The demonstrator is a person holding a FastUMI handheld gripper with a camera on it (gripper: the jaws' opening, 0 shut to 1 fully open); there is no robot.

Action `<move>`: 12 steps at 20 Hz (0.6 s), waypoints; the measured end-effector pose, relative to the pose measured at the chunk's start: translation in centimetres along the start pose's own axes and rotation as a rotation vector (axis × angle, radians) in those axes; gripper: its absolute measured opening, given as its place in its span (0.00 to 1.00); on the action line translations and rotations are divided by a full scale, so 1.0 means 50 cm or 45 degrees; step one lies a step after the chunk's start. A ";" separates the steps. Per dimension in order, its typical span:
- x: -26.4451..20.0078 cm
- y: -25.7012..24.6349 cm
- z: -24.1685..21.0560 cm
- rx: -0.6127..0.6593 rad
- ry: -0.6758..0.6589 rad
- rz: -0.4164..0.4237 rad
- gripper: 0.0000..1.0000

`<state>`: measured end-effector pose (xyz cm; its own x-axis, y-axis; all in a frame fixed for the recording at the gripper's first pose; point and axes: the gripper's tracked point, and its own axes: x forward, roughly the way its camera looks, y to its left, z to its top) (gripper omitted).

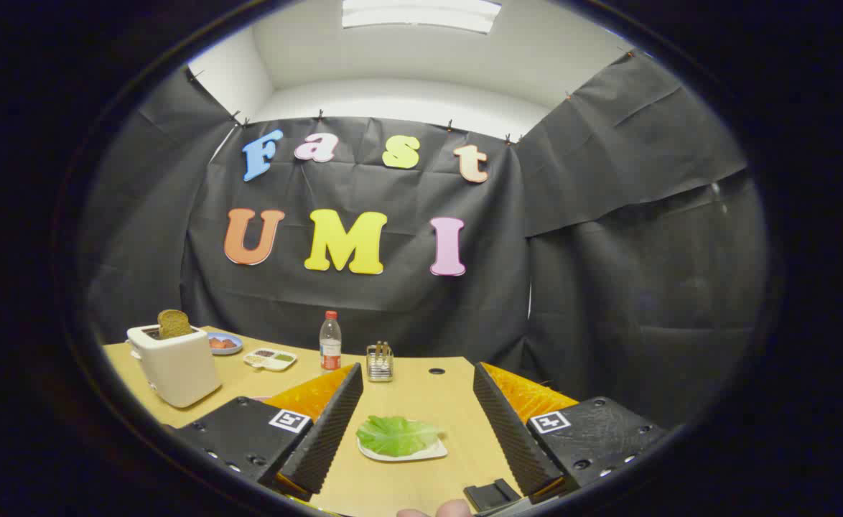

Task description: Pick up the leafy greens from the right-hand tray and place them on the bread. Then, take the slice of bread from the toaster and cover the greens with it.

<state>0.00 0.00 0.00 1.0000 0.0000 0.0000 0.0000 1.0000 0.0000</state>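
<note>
Black cloth walls close off the booth behind a pale wooden counter (421, 391). On it, between the spread fingers of the tongs (416, 438) and a little ahead of their tips, lies a white tray (432, 452) with the leafy greens (396, 434) resting flat on it. The tongs stand wide apart and hold nothing; neither finger touches the greens or the tray.

Beyond the left finger stands a white toaster (177, 366) with a brown slice of bread (174, 323) poking up from its slot. Behind the toaster sits a blue plate (225, 344) with something reddish on it, then a small divided dish (271, 358), a bottle with a red cap (330, 341), and a little clear holder (379, 361) further along. A fingertip shows near the base of the tongs.

Judging from this, the task is at its very start: the greens are not yet lifted, and the toaster slice is untouched. I cannot tell where the bottom bread that should receive the greens lies. Everything remains to do: grasp the greens, set them on the bread, then fetch the toaster slice and cover them.
</note>
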 end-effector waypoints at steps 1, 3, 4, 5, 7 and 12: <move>0.000 0.001 -0.001 0.004 0.002 -0.001 0.95; 0.001 0.006 -0.004 0.018 0.011 0.008 0.95; 0.003 0.008 -0.008 0.022 0.019 0.010 0.95; 0.004 0.009 -0.009 0.025 0.024 0.012 0.95; 0.006 0.011 -0.011 0.025 0.032 0.011 0.95; 0.012 0.023 -0.020 0.028 0.050 0.023 0.95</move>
<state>0.60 1.17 -1.01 0.9991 0.0185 -0.0393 -0.0176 0.9996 0.0226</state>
